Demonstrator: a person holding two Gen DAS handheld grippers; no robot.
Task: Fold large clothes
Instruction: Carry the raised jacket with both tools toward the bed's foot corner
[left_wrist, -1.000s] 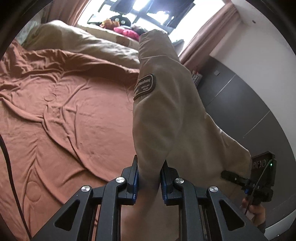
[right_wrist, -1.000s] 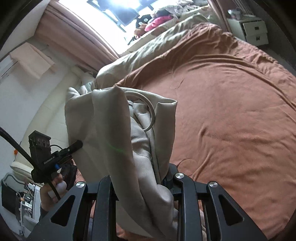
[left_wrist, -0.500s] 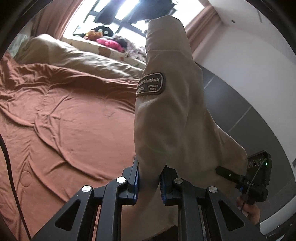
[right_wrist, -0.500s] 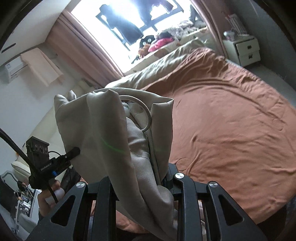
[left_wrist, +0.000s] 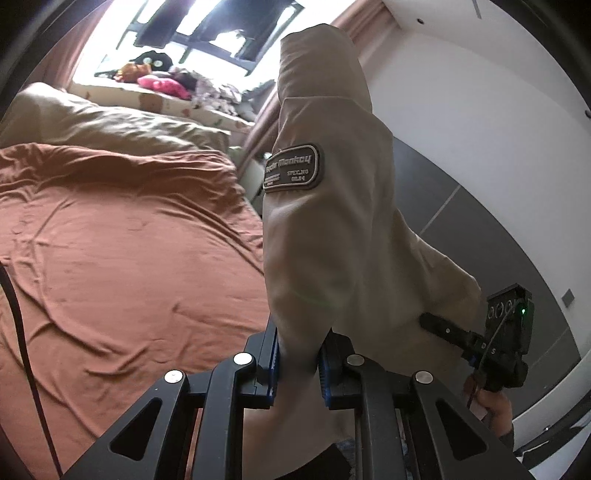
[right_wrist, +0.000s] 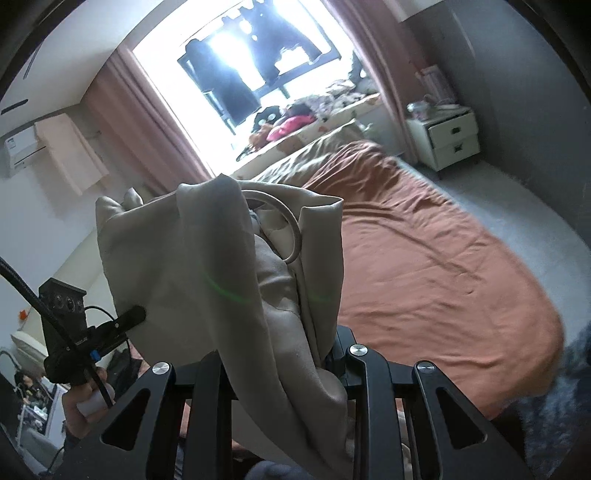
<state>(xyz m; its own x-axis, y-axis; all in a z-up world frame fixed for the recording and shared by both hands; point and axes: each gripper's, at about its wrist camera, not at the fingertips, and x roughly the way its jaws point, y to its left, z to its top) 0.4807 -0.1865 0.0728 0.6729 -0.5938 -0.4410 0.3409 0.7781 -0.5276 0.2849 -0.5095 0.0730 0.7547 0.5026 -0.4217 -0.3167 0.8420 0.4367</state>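
At frame centre, the left gripper and right gripper each clamp the beige jacket above the rust-brown bed.

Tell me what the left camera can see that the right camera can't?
Only the left camera shows the dark patch with writing on the jacket, clamped in the left gripper. Only the right camera shows the white nightstand, the air conditioner, and the loop inside the jacket, clamped in the right gripper. Both show the brown bed, the window and the toys on the sill.
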